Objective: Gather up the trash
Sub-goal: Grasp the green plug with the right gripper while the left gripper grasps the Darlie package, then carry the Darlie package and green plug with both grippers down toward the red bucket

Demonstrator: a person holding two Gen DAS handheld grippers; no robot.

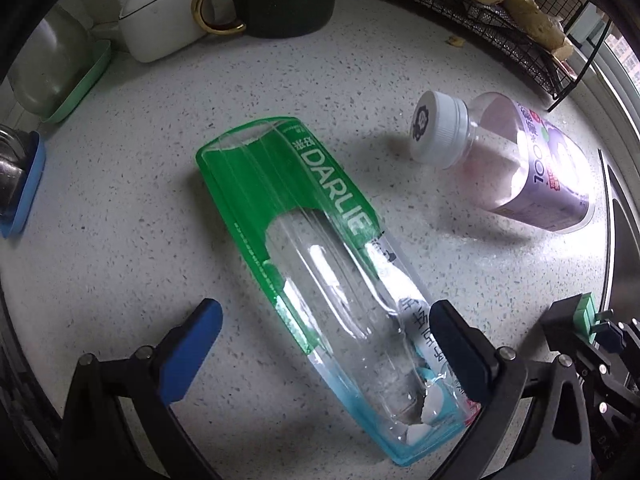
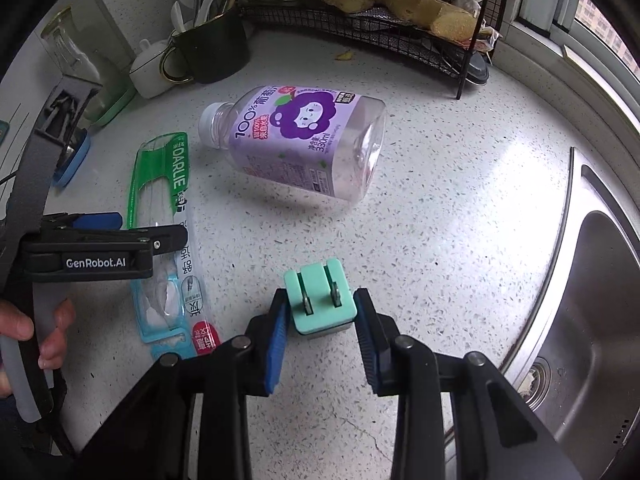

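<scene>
A clear and green Darlie toothbrush package (image 1: 320, 240) lies flat on the speckled counter. My left gripper (image 1: 324, 312) is open and points down over its lower half, one blue pad on each side, neither pressing on it. In the right wrist view the same package (image 2: 168, 216) lies partly under the left gripper (image 2: 140, 228). My right gripper (image 2: 321, 300) is shut on a mint-green plug adapter (image 2: 320, 308), prongs facing up. A purple-labelled juice bottle (image 2: 304, 140) with a white cap lies on its side beyond the plug; the bottle (image 1: 520, 160) also shows in the left wrist view.
A steel sink (image 2: 600, 300) opens at the right. A black wire rack (image 2: 400, 32) holding ginger stands at the back. A dark mug with a gold handle (image 2: 212, 52) and a white lidded pot (image 1: 160, 20) stand at back left. A person's hand (image 2: 24, 324) holds the left gripper.
</scene>
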